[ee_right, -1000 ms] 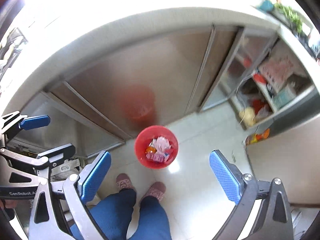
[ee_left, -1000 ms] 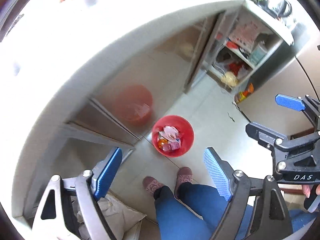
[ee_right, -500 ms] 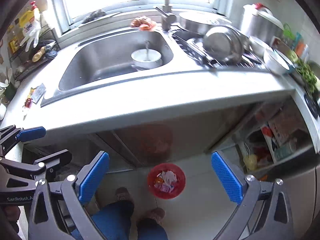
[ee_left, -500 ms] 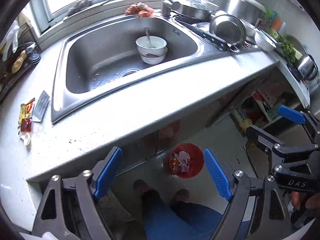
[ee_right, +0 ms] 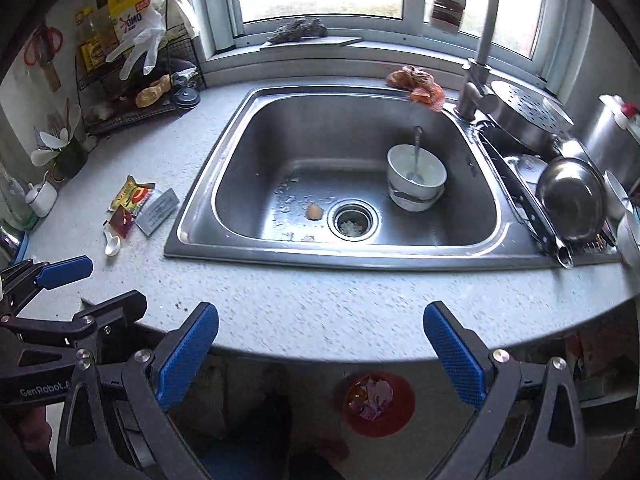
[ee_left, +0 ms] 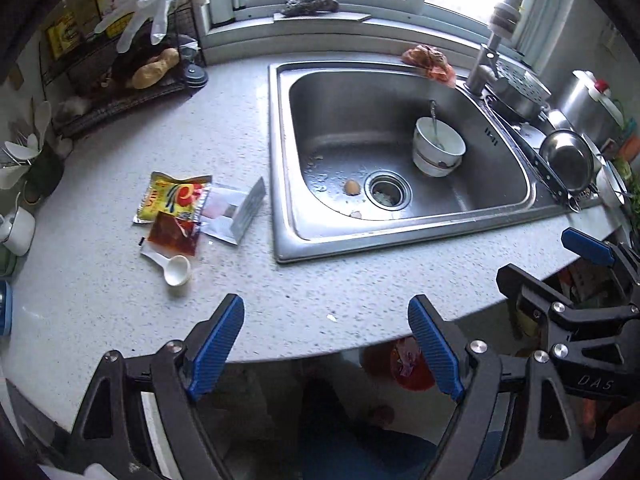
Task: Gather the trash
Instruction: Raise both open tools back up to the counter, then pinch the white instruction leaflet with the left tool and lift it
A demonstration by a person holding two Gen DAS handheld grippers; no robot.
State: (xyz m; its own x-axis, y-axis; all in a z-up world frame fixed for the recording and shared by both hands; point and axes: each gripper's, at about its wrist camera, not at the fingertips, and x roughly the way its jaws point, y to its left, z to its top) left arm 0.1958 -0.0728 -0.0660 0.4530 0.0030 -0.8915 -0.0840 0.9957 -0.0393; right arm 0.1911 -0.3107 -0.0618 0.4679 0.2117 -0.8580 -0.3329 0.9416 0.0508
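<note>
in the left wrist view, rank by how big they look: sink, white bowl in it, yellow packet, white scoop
1. sink, by far the largest.
2. white bowl and yellow packet look about alike, so I won't rank them.
3. white scoop, smallest.

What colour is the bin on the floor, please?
Red bin; clearest in the right wrist view.

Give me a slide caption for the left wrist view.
Open left gripper hovers over the counter, facing empty sachets beside the sink.
</note>
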